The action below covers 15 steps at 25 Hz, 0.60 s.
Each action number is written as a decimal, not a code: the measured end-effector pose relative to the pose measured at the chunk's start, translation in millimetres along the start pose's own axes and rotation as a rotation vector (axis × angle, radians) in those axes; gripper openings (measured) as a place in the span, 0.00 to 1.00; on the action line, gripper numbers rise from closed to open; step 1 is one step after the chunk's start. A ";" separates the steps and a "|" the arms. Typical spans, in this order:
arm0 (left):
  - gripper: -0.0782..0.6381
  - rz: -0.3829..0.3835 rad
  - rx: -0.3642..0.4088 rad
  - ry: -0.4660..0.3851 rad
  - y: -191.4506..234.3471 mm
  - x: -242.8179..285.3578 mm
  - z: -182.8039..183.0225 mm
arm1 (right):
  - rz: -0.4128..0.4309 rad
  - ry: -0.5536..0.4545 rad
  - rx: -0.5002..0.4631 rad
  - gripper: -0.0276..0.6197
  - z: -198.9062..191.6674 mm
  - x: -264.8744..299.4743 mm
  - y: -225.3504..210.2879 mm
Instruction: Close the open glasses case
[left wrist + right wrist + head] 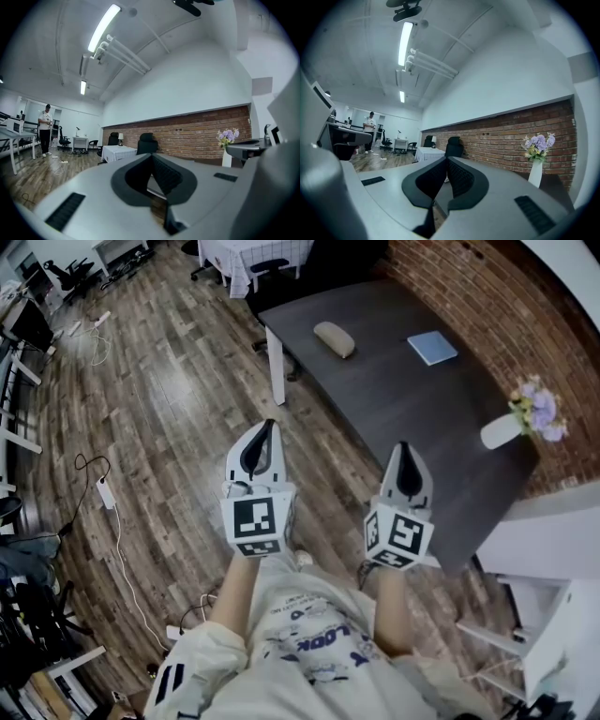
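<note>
The glasses case (334, 338) lies on the dark desk (394, 399) near its left end, a little in from the edge that faces the person, long side roughly along that edge. It reads as a pale, rounded oblong. At this range the head view does not show how far its lid stands open or on which side the hinge runs. A flat blue thing (432, 347) lies well apart from it towards the brick-wall edge, and a white vase (502, 430) of lilac flowers (536, 409) stands at the right-hand corner by the wall, so nothing crowds the case. The left hand-held gripper (267, 427) and the right hand-held gripper (404, 451) are both held level over the wooden floor, short of the desk. Each has its jaws pressed together with nothing between them. The case is probably a light, stiff shell with a smooth curved skin, so it would likely skate across the desk under a sideways push and slip out of a pinch on its rounded back. The sounder hold seems to be one closed tip bracing the base at an end or along the hinge side, while the other presses the lid down at the middle of its free long edge. A sprung hinge may snap shut and kick the case.
</note>
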<state>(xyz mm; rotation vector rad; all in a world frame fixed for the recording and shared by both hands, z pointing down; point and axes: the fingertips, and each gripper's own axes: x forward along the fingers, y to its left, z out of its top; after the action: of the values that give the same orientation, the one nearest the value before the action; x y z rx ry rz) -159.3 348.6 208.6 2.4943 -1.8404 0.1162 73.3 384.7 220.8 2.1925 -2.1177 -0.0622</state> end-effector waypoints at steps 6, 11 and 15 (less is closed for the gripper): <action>0.11 0.011 -0.031 0.040 13.6 37.2 -15.1 | 0.011 0.019 0.005 0.05 -8.9 37.5 2.8; 0.11 -0.001 -0.038 0.055 29.7 84.8 -21.7 | 0.017 0.037 0.030 0.05 -17.4 87.7 10.8; 0.11 -0.017 -0.060 0.085 50.5 130.9 -28.7 | 0.016 0.051 0.043 0.05 -21.2 134.0 23.4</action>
<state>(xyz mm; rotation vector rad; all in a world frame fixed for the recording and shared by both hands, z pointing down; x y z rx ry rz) -170.2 211.2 247.5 2.4250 -1.7634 0.1620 56.8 251.0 248.8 2.1756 -2.1283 0.0406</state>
